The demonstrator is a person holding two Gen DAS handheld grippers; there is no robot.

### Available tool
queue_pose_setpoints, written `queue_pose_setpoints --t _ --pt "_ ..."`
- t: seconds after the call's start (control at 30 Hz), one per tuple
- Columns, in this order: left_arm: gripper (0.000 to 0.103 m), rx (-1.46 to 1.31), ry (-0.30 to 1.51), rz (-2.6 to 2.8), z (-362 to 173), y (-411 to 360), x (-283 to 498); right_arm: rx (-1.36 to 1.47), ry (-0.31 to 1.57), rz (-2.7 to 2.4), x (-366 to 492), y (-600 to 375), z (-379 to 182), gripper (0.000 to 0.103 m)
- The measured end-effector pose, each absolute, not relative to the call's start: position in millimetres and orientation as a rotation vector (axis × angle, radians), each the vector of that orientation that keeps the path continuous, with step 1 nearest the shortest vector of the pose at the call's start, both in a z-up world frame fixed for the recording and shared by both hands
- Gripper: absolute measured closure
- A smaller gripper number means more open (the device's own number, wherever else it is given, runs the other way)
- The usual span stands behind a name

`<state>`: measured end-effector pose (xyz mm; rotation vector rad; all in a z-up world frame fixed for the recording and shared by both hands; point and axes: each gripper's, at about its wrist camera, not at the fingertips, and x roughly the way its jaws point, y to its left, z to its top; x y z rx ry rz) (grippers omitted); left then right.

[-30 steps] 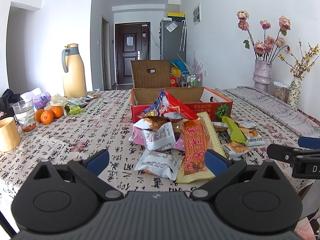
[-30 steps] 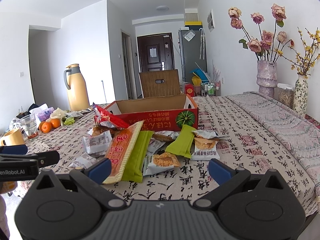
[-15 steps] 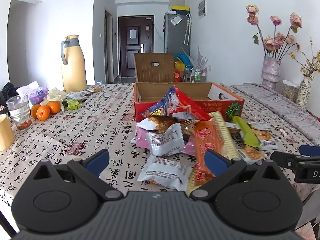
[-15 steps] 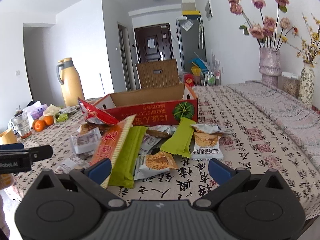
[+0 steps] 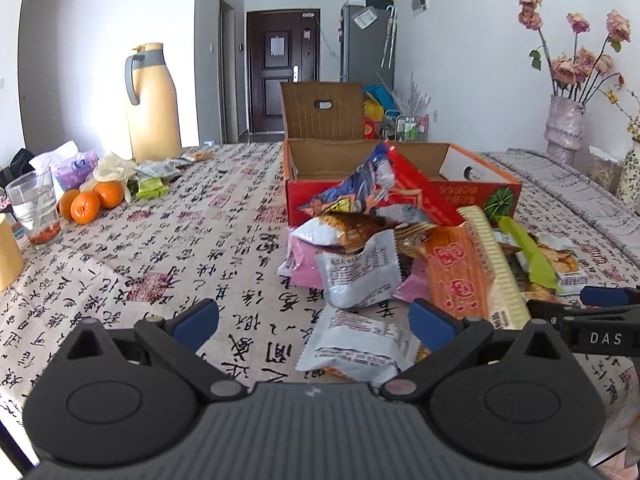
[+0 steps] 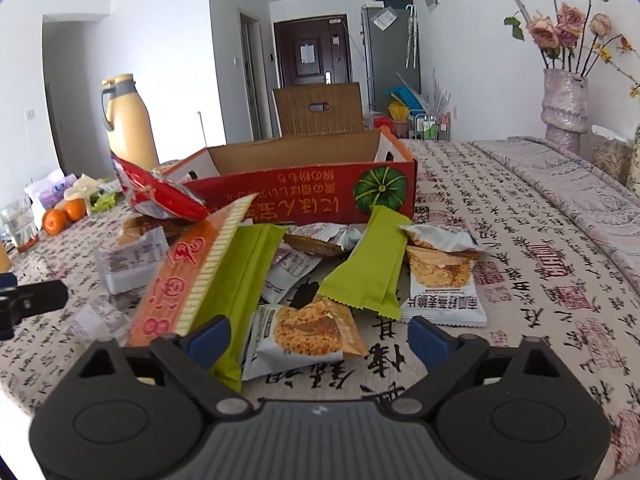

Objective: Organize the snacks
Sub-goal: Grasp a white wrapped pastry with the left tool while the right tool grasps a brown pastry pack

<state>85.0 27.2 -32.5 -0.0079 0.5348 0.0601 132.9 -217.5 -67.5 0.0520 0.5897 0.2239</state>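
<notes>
Snack pile (image 6: 304, 264) before box (image 6: 304, 184) on table (image 6: 520, 280)

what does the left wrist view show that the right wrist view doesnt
Only the left wrist view: the pink packet under the white ones, and the yellow cup at the picture's left edge.

Only the right wrist view: the long green packet beside the orange packet, fully exposed, and the white packet with a crispy-snack picture between the open right gripper fingers.

Both: the red cardboard box, oranges, thermos, and the open left gripper.
</notes>
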Motion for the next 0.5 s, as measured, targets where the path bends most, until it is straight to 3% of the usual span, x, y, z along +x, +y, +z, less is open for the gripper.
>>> queue_pose_setpoints --t 0.23,0.37,0.43,0.5 --pt "0.000 -0.017 0.571 0.065 -41 34 96 0.001 0.635 0.248 153 -206 -80 0.031" --pt "0.000 -0.007 0.584 0.063 -43 36 99 -0.007 0.621 0.256 152 -204 -83 0.036" --pt "0.000 -0.009 0.593 0.065 -44 37 100 -0.010 0.613 0.278 150 -203 -83 0.047" --pt "0.000 -0.012 0.600 0.069 -46 39 102 -0.020 0.607 0.282 148 -202 -83 0.050"
